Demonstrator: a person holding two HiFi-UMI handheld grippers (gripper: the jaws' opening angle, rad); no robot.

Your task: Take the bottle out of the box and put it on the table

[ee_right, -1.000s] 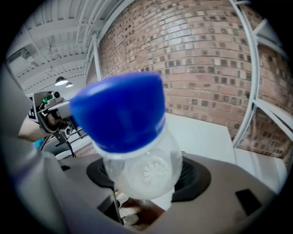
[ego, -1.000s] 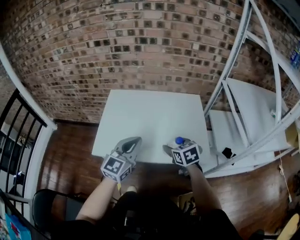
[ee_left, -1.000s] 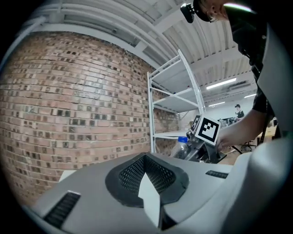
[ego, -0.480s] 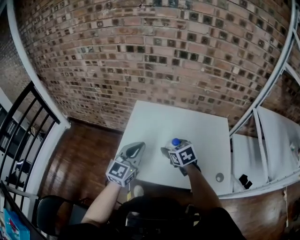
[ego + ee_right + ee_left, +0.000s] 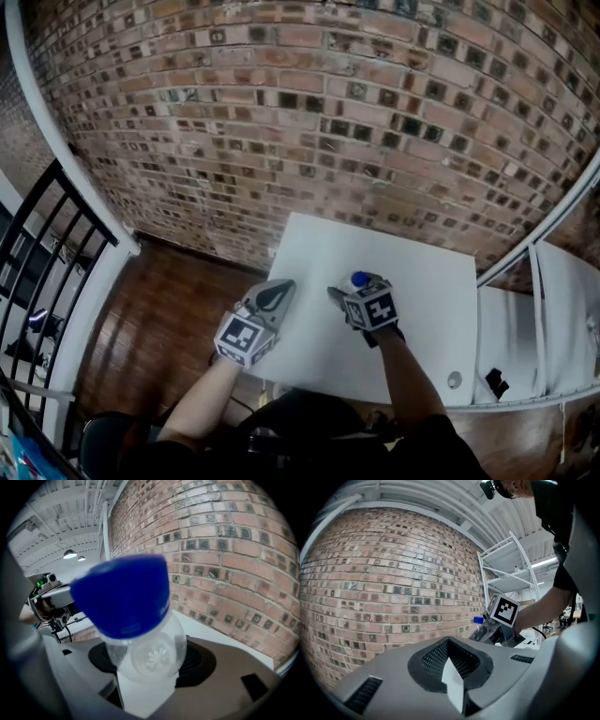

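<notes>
Right claw (image 5: 351, 292) is clamped on the blue-capped bottle (image 5: 150, 654) over the table (image 5: 427, 319); left claw (image 5: 273, 296) closed.

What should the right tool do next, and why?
Probably lower the bottle until it stands on the white table, then let go. The right tool is closed on the blue-capped bottle and hangs over bare tabletop. No box is in view.

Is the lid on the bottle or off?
On. The blue cap sits on the bottle held in the right tongs.
</notes>
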